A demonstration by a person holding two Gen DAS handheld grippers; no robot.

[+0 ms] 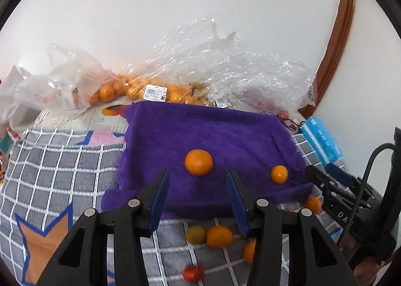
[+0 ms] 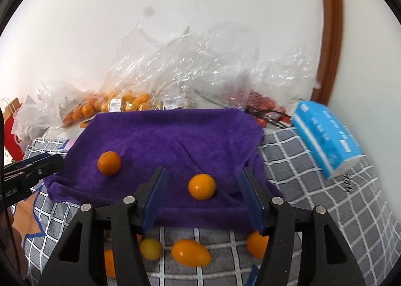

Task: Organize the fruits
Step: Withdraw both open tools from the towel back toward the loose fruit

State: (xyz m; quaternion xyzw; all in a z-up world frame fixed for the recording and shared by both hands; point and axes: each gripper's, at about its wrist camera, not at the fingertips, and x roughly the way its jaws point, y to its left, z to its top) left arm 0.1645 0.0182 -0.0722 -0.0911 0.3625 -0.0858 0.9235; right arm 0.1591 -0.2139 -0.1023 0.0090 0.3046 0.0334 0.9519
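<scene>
A purple towel (image 1: 213,130) lies spread on a grey checked blanket (image 1: 62,165). Two fruits rest on it: a larger mandarin (image 1: 198,162) and a smaller orange (image 1: 279,174). My left gripper (image 1: 197,172) hovers open just short of the mandarin, nothing between its fingers. In the right wrist view my right gripper (image 2: 203,169) is open above the towel (image 2: 170,135). The smaller orange (image 2: 201,187) lies between its fingers without touching the pads. The mandarin (image 2: 109,163) sits further left. Loose fruits lie on the blanket below the towel's near edge: a yellow one (image 2: 150,248) and an oval orange one (image 2: 191,252).
Crumpled clear plastic bags (image 1: 225,65) holding mandarins (image 1: 107,93) pile up against the white wall behind the towel; one bag holds red fruit (image 2: 263,103). A blue tissue pack (image 2: 325,135) lies at the right. A small red tomato (image 1: 193,273) sits on the blanket near me.
</scene>
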